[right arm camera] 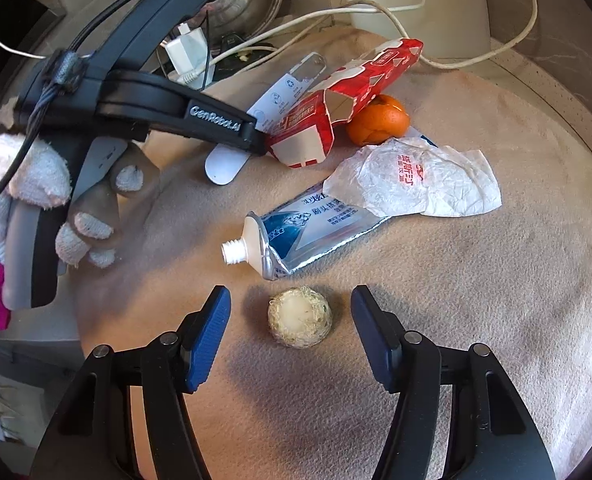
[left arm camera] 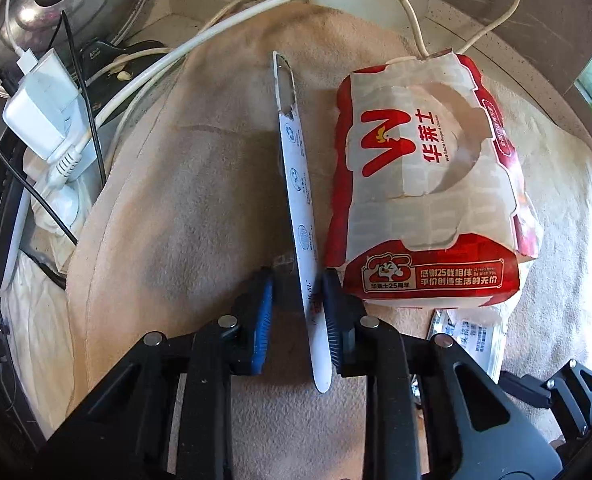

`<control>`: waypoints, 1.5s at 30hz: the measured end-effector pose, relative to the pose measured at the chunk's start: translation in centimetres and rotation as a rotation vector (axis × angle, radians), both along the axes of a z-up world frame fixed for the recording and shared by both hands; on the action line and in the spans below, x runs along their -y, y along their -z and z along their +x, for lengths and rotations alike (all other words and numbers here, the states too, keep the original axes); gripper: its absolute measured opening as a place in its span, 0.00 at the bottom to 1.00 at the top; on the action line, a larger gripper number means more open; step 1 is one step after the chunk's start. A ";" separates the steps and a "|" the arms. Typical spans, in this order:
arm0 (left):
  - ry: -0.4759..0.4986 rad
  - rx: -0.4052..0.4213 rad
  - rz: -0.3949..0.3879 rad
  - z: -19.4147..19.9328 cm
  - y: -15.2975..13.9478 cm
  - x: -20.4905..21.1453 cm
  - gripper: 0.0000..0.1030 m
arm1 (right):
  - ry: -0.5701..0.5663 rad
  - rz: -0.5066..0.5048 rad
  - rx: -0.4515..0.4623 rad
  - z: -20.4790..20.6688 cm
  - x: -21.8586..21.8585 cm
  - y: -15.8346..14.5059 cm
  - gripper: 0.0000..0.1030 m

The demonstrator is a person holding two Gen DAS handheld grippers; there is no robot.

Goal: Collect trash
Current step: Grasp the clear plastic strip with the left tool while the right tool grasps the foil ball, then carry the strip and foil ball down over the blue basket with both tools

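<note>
The left gripper [left arm camera: 298, 312] has a thin white card strip [left arm camera: 296, 168] between its jaws. The strip stands on edge on the beige cloth [left arm camera: 199, 208]. The right pad lies against the strip; a narrow gap separates the left pad from it, so the grasp is not complete. No earlier picture is available for comparison.

Just beside the strip, on its right in the left wrist view, lies a red-and-white paper food box [left arm camera: 424, 184], torn open on its top face. Its lower corner is close to the right finger.

The right gripper [right arm camera: 290, 320] is released. Its jaws stand well apart on either side of a small round fibrous ball [right arm camera: 299, 317], and neither pad touches the ball.

Beyond the ball lies an uncapped toothpaste tube [right arm camera: 296, 236], flattened, with its nozzle toward the left. A crumpled white wrapper [right arm camera: 420, 180] overlaps the tail of the tube. An orange [right arm camera: 380, 120] sits behind the wrapper, touching the food box.

A hand in a white knit glove [right arm camera: 27, 184] holds the handle of the left gripper.

At the far edge of the cloth lie white cables [left arm camera: 231, 28], a white charger [left arm camera: 41, 112] and a metal lid [left arm camera: 55, 4].
</note>
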State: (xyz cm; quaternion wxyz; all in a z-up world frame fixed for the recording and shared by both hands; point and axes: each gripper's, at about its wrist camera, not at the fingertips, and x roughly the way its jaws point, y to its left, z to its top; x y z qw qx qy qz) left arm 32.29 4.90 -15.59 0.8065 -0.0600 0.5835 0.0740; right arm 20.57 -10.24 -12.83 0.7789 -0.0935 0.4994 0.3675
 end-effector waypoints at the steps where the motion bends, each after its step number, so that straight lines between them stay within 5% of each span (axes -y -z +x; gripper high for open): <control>1: -0.006 0.004 -0.009 0.1 0.0 0.0 0.22 | -0.001 -0.007 0.006 0.0 -0.2 0.0 0.54; 5: -0.036 0.020 -0.050 -0.3 -0.1 -0.8 0.21 | 0.001 -0.030 0.022 0.0 -0.5 0.1 0.29; 18: -0.077 0.080 -0.081 -6.9 -1.9 -2.9 0.20 | 0.047 0.014 -0.010 -0.6 1.2 -0.6 0.29; 45: 0.006 0.121 -0.109 -23.6 -5.7 -0.9 0.20 | 0.163 0.067 0.032 -10.1 4.8 -4.7 0.29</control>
